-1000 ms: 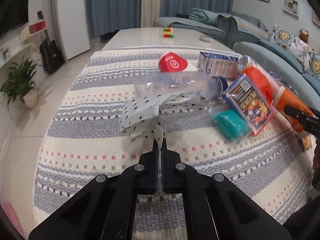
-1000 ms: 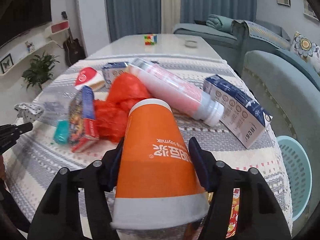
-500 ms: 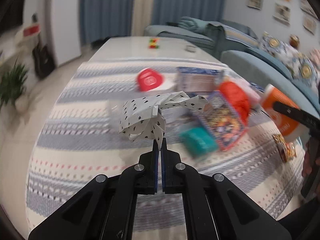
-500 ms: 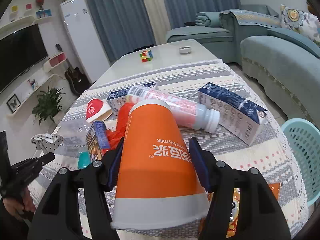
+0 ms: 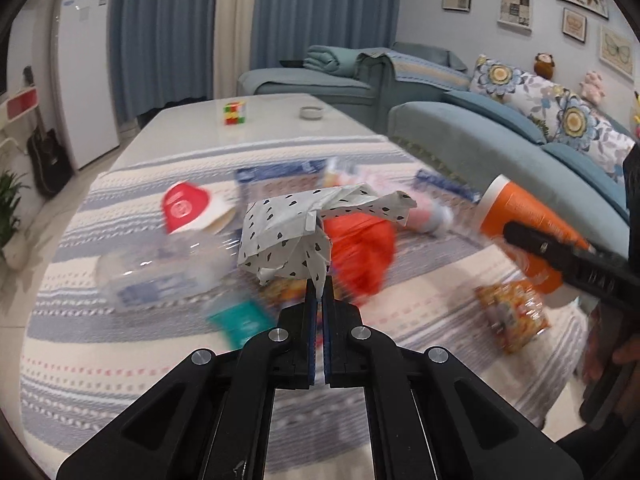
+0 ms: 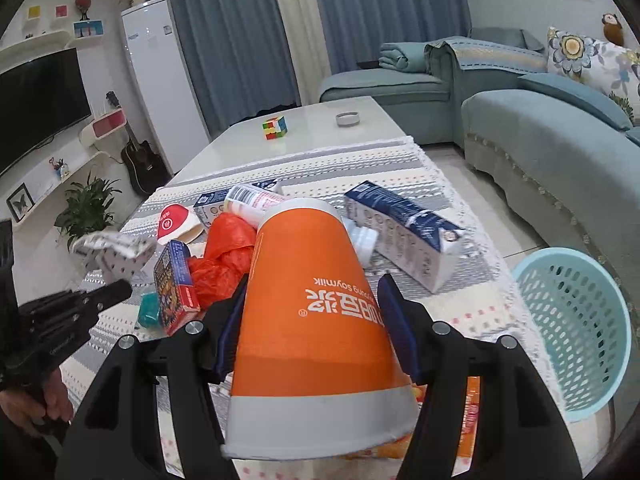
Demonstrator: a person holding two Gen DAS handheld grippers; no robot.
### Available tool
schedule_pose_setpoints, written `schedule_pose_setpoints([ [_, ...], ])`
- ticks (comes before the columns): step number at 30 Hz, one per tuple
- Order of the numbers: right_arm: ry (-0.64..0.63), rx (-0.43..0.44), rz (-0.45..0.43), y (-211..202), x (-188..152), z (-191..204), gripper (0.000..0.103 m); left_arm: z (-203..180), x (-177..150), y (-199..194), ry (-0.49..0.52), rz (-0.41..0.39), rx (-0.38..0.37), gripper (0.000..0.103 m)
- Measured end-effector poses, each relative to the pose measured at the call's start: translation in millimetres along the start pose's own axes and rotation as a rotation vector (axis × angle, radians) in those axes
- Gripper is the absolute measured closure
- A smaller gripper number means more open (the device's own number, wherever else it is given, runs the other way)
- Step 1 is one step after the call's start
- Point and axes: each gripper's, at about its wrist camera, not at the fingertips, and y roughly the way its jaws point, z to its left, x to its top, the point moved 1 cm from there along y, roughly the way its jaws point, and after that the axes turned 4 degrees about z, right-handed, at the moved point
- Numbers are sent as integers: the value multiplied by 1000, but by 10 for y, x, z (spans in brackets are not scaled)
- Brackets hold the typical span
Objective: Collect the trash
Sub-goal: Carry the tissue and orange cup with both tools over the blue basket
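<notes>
We pinch the light, floppy paper (image 5: 288, 236) in the closed left gripper (image 5: 319, 286) while the right gripper (image 6: 316, 292), jaws wide, clamps the crushable cup (image 6: 316, 312) mid-wall.

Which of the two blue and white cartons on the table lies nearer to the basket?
The long carton right of the orange cup, its end pointing toward the basket. The other carton lies farther left, partly hidden behind the white bottle.

Black gripper (image 5: 319, 292) — silver screws, blue pads (image 6: 229, 334)
</notes>
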Motion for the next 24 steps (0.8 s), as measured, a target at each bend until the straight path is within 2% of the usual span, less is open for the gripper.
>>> schedule_pose_setpoints([
  [7,52,-6,-51,-316,30,-300,44,-477,122,33,51,-39,-37,102],
  [16,105,-42,-100,-624,79,-732,44,-979,208,268,92,-26,-80,102],
  [22,159,-62,-111,-734,57,-1152,44,-1284,176,355,212,-34,-66,102],
  [24,172,-80,-114,-746,41,-1252,44,-1330,155,385,224,-22,-72,102],
])
